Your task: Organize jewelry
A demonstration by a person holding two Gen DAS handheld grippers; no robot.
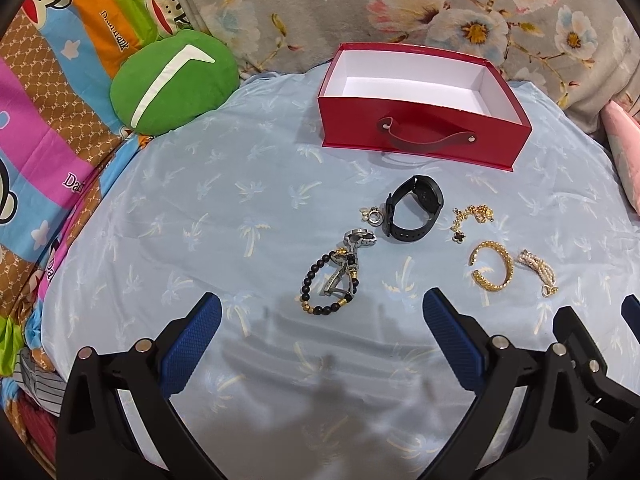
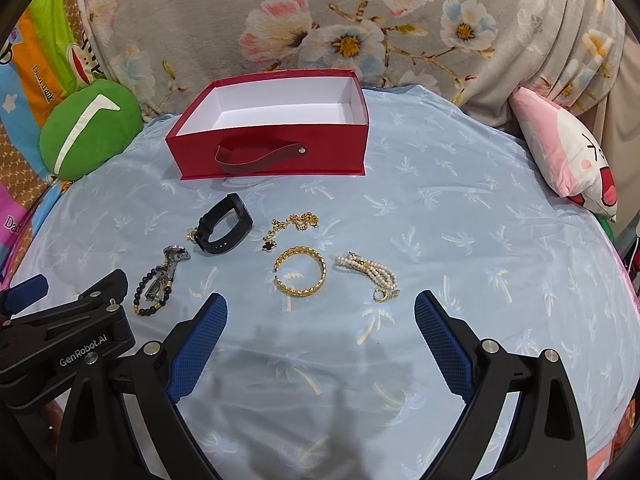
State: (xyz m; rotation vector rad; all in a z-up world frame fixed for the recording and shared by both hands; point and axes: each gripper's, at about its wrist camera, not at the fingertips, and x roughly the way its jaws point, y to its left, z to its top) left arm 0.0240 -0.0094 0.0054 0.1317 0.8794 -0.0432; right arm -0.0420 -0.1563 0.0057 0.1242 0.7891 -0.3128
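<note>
A red box [image 1: 424,136] with a white inside and a strap handle stands open and empty at the back of the blue bedsheet; it also shows in the right wrist view [image 2: 272,152]. In front of it lie a black watch [image 1: 412,210], a small ring [image 1: 375,216], a silver watch over a black bead bracelet [image 1: 330,280], a gold chain with a black clover [image 1: 470,218], a gold bangle [image 1: 492,272] and a pearl bracelet [image 1: 536,270]. My left gripper [image 1: 322,308] is open and empty, just short of the bead bracelet. My right gripper [image 2: 320,308] is open and empty, just short of the gold bangle [image 2: 300,274].
A green cushion [image 1: 172,84] lies at the back left. A pink and white pillow [image 2: 568,152] lies at the right. A floral grey blanket [image 2: 320,20] rises behind the box. Colourful cartoon bedding [image 1: 40,120] borders the left.
</note>
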